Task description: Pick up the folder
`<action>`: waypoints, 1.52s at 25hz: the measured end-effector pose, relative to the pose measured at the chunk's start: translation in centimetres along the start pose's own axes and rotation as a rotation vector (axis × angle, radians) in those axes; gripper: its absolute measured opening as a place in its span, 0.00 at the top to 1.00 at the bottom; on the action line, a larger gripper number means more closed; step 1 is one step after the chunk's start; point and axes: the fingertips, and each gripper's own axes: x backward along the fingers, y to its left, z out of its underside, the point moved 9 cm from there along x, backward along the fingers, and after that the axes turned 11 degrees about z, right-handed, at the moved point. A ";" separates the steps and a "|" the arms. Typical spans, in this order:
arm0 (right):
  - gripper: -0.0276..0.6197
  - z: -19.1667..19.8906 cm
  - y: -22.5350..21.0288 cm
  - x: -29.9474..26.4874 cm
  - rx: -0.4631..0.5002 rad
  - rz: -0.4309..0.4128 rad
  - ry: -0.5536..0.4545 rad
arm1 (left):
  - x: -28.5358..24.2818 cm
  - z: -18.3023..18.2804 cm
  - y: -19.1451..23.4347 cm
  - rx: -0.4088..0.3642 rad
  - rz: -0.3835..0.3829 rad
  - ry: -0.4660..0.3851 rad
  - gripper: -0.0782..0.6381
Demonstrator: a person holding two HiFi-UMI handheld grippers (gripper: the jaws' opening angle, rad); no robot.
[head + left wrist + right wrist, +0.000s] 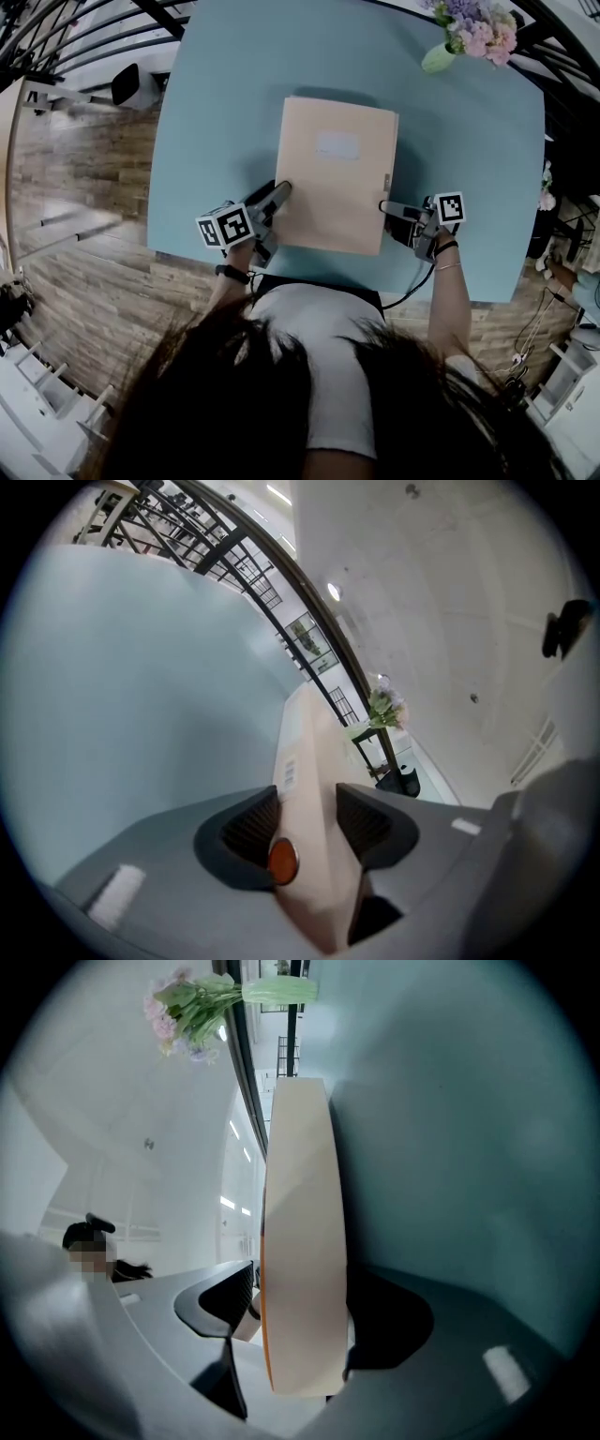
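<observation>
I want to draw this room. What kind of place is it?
Probably an office or studio: a blue table with a paper folder, flowers at its corner, wooden floor and black railings nearby.

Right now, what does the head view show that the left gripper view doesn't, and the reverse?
Only the head view: the right hand-held gripper at the folder's far side from the left hand-held gripper, and the wooden floor. Only the left gripper view: its jaws closed on the folder's edge, with an orange round spot beside one pad. Both: the folder, the teal table and the flowers.
</observation>
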 end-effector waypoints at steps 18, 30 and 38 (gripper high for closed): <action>0.49 1.2 1.7 -5.0 0.082 -0.029 0.011 | -0.8 0.4 -0.1 0.030 0.070 0.011 0.53; 0.50 1.5 2.6 -4.8 0.088 -0.027 -0.012 | -0.9 0.4 -0.8 0.066 0.117 -0.027 0.52; 0.50 2.0 3.7 -4.3 0.144 -0.003 -0.045 | -0.5 -0.4 -1.6 -0.008 0.094 -0.040 0.53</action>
